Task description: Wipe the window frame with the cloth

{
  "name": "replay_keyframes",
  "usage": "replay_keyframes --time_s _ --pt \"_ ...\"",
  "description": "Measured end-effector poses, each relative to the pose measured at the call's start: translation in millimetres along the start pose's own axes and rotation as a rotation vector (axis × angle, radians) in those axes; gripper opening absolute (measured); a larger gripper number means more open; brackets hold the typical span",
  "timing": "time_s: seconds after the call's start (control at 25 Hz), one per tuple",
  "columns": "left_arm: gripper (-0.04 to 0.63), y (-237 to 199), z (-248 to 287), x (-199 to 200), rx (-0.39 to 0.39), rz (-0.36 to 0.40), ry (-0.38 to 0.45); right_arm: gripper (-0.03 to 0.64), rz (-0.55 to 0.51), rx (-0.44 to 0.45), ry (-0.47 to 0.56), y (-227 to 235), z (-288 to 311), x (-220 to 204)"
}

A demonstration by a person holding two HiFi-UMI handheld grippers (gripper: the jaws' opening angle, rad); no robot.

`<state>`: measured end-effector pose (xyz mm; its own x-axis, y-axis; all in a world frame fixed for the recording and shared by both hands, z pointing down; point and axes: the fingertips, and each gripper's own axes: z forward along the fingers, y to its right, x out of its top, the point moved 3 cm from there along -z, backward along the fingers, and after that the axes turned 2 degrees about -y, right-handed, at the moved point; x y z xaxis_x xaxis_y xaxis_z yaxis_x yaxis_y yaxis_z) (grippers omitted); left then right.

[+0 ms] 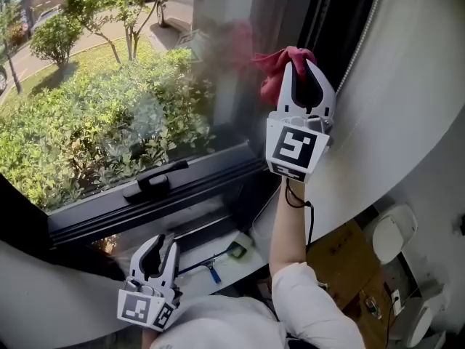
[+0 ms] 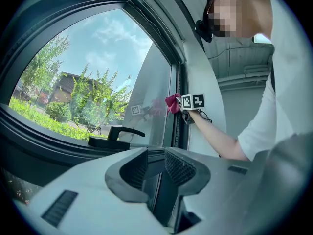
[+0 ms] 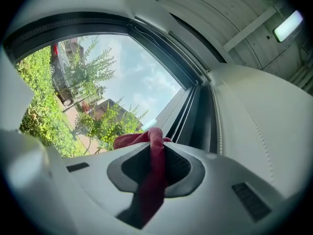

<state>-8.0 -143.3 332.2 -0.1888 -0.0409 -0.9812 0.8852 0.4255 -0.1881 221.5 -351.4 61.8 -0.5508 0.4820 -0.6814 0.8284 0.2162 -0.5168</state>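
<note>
A red cloth is bunched against the dark upright window frame, high on the right side of the pane. My right gripper is shut on it and points up along the frame. The right gripper view shows the cloth pinched between the jaws, its end spilling over toward the frame's channel. My left gripper hangs low beneath the bottom rail, jaws slightly apart with nothing between them. In the left gripper view that gripper looks up past the window handle to the cloth.
A black handle sticks out from the bottom rail. A blue-handled tool lies on the sill below. White curved wall borders the frame on the right. A cardboard box and white round objects sit on the floor.
</note>
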Motion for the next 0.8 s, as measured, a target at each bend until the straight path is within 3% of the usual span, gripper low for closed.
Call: replay_keyframes --time_s 0.8 --pt "0.115 1.3 -2.3 -1.1 -0.006 -0.007 -0.002 0.073 0.007 0.032 -0.026 -9.8 -9.6 -12.0"
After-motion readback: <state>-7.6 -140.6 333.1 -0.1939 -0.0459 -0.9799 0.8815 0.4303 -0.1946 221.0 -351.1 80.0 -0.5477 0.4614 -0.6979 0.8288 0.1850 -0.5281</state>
